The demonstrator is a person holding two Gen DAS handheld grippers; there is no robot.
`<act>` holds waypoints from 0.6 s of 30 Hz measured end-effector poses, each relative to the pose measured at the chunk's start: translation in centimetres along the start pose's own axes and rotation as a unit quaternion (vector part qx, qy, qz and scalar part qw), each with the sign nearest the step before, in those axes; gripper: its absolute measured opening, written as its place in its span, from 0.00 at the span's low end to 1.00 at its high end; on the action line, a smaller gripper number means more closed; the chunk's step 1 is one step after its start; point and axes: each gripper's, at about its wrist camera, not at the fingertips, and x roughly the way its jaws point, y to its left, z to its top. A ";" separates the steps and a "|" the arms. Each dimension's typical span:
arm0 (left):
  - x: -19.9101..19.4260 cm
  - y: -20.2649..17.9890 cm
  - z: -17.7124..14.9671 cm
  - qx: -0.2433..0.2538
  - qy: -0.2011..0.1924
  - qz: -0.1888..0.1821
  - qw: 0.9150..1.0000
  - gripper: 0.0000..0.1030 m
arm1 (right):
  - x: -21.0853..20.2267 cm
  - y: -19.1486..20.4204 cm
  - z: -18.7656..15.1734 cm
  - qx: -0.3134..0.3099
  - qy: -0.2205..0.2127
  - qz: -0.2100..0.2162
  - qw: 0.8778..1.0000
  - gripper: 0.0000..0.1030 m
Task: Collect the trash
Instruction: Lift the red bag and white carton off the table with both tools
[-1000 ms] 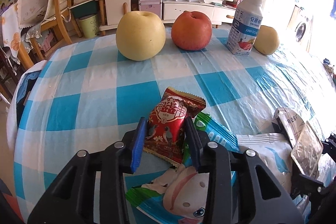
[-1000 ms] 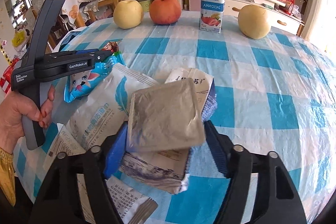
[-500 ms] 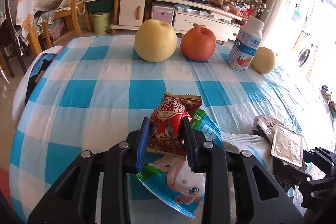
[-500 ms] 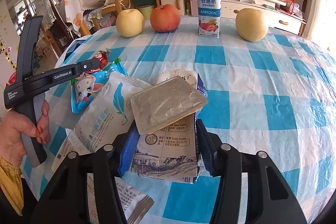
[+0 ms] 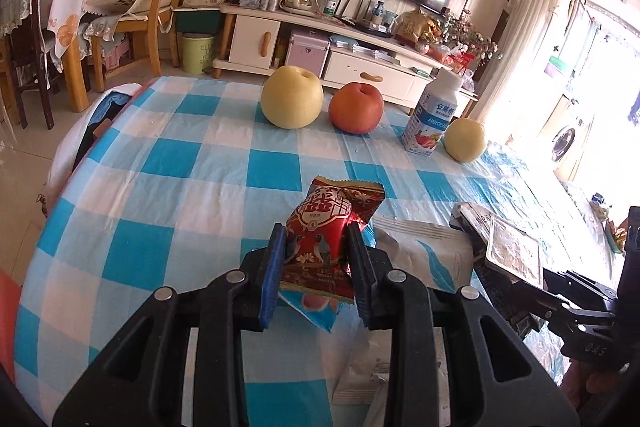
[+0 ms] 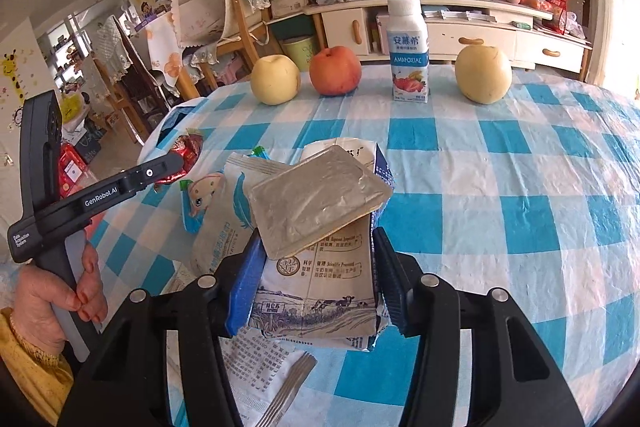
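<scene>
My left gripper is shut on a red snack wrapper and holds it above the blue-checked table. A blue cartoon wrapper lies under it, on a white bag. My right gripper is shut on a flattened milk carton, lifted off the cloth. A silver foil pouch rests tilted on top of the carton. In the right wrist view the left gripper is at the left, held by a person's hand.
Along the far side of the table stand a yellow pear, a red apple, a yogurt bottle and another pear. A printed packet lies under the right gripper. Chairs and a TV cabinet stand beyond.
Both grippers have risen with their loads. The left has carried the red wrapper up and away from the cartoon wrapper. The right jaws have narrowed onto the carton.
</scene>
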 end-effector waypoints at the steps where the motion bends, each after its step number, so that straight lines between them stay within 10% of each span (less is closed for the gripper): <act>1: -0.4 0.0 -0.2 -0.003 -0.002 -0.002 1.000 0.32 | -0.3 0.4 0.0 -0.006 -0.006 0.003 1.000 0.53; 5: -1.8 0.2 -1.3 -0.020 -0.005 -0.006 1.000 0.32 | -1.3 3.8 -0.6 -0.098 -0.032 -0.032 0.994 0.53; 10: -3.3 0.9 -2.8 -0.042 -0.003 -0.007 0.999 0.28 | -0.3 9.0 -3.4 -0.275 -0.053 -0.142 0.949 0.53; 18: -3.9 2.2 -3.5 -0.059 -0.004 -0.013 0.998 0.18 | -0.9 7.5 -2.3 -0.218 -0.065 -0.124 0.966 0.53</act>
